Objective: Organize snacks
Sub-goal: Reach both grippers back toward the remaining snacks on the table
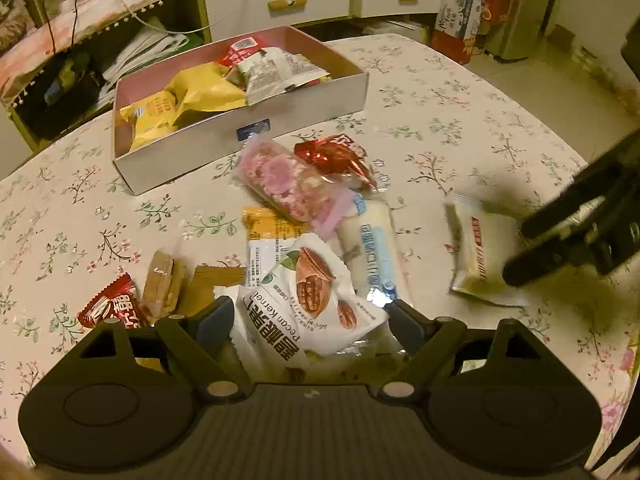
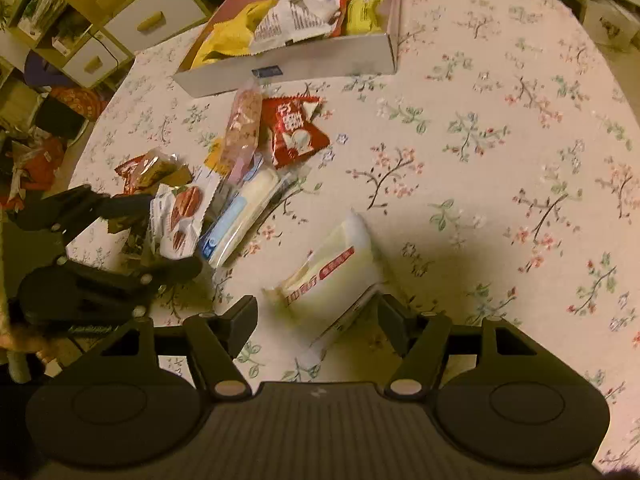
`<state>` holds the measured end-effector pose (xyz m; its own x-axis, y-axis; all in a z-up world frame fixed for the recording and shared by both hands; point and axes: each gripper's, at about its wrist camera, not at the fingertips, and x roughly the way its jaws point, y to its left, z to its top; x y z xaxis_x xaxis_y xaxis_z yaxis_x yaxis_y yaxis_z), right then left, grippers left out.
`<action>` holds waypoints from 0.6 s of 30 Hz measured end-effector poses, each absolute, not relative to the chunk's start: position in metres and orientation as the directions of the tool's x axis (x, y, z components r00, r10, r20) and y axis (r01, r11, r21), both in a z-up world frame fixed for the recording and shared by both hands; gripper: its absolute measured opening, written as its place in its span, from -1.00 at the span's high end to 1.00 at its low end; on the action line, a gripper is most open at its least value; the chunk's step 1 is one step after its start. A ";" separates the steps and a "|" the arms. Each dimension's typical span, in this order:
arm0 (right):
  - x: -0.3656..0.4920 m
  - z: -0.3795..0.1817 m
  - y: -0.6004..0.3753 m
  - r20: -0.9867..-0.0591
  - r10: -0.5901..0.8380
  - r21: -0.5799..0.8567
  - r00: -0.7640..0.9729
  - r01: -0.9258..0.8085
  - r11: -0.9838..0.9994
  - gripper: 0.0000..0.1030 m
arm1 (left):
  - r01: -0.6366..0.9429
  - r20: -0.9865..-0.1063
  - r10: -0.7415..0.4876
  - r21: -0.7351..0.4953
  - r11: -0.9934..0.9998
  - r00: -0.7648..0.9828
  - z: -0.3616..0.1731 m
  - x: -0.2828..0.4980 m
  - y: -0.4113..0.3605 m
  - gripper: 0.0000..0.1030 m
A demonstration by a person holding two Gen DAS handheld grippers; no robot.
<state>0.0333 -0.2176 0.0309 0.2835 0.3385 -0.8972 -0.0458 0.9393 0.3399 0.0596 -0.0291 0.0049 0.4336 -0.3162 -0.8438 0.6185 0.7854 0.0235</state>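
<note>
a table [image 1: 460, 92] under a flowered cloth is recorded, carrying a shallow open box [image 1: 280, 120] near its far edge; yellow packets [image 1: 188, 98], a white printed packet [image 1: 266, 74] and a red packet [image 1: 240, 50] are held inside it. in front of the box's near wall a loose heap of snacks is laid out toward the table's middle: a pink-speckled bar [image 1: 286, 182], a red foil packet [image 1: 340, 158] touching it, an orange-topped packet [image 1: 266, 236] partly under the others, a long white-and-blue packet [image 1: 372, 256], and a white pecan kernel packet [image 1: 308, 300]. toward the near left edge a tan wrapped biscuit [image 1: 162, 282] and a red wrapped sweet [image 1: 110, 304] are found. a cream bread packet [image 2: 336, 276] is set apart from the heap, toward the table's middle. the left gripper [image 1: 310, 316] is seen with jaws wide apart, the pecan kernel packet lying between its fingers; no squeeze on the packet is visible. the right gripper [image 2: 316, 312] is seen with jaws apart on either side of the cream bread packet; whether the right-hand finger touches the wrapper cannot be told.
</note>
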 end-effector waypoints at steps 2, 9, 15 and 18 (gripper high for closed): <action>0.035 0.024 -0.213 -0.909 0.326 0.326 0.261 -0.043 0.944 -0.25 | 0.616 -0.842 -0.333 0.000 0.788 0.426 0.003 0.064 -0.027 -0.71; 0.051 0.014 -0.214 -0.894 0.302 0.339 0.329 0.058 0.939 0.07 | 0.612 -0.834 -0.360 -0.034 0.790 0.418 0.002 0.072 -0.027 -0.49; 0.052 0.017 -0.191 -0.887 0.245 0.259 0.392 -0.018 0.966 0.38 | 0.559 -0.833 -0.379 -0.104 0.823 0.403 0.005 0.080 -0.021 0.00; 0.053 0.021 -0.193 -0.877 0.253 0.266 0.409 -0.025 0.964 0.82 | 0.550 -0.828 -0.385 -0.114 0.828 0.408 0.006 0.080 -0.019 0.02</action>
